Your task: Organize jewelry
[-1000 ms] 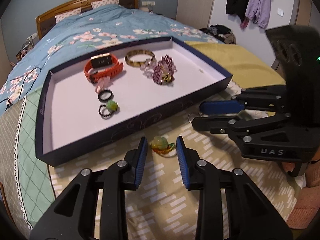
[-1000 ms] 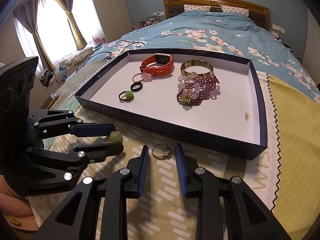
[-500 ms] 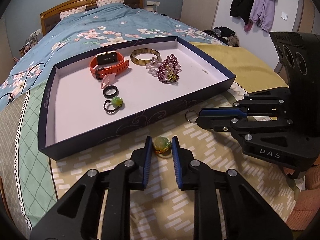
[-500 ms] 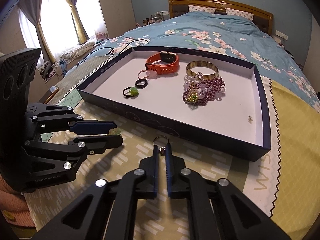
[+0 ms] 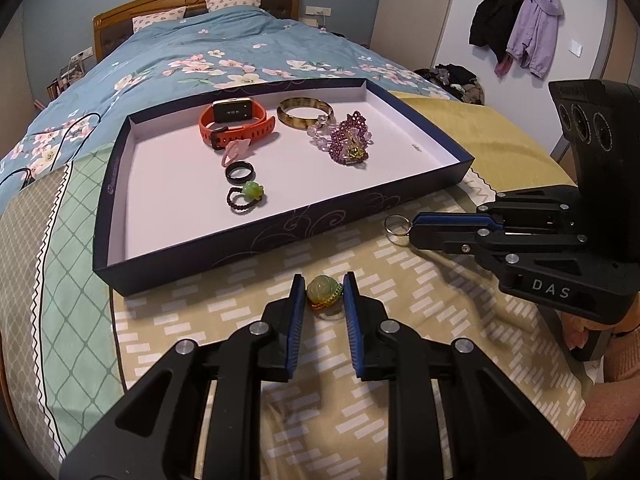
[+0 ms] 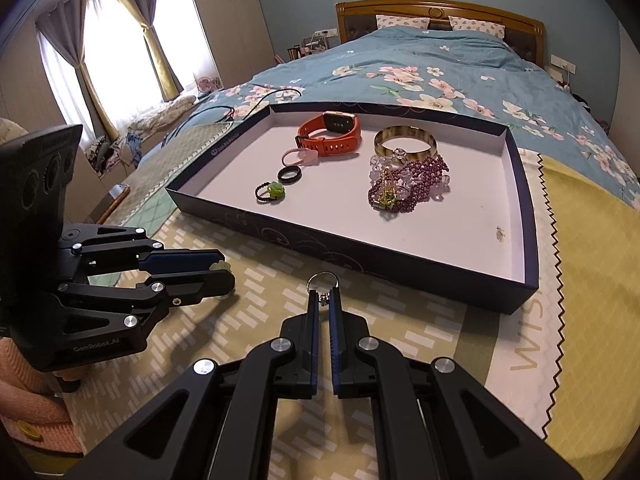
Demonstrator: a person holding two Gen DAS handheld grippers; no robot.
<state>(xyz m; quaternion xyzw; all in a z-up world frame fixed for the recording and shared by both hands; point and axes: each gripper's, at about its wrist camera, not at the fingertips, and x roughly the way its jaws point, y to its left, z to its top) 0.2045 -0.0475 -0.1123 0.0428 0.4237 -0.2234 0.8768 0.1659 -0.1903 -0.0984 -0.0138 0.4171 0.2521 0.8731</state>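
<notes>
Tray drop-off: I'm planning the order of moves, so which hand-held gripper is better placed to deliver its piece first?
Probably the right hand-held gripper: it is shut on the silver ring, close to the tray wall. The left hand-held gripper has just been closing around the green bead ring, farther from the tray.

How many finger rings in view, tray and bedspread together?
5. In the tray: pink ring, black band, green-stone ring. Outside: green-stone ring in left hand-held gripper, silver ring in right hand-held gripper.

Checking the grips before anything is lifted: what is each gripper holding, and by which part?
Right gripper pinches the silver ring at its stone end. Left gripper clasps the green bead ring by the sides of its bead.
</notes>
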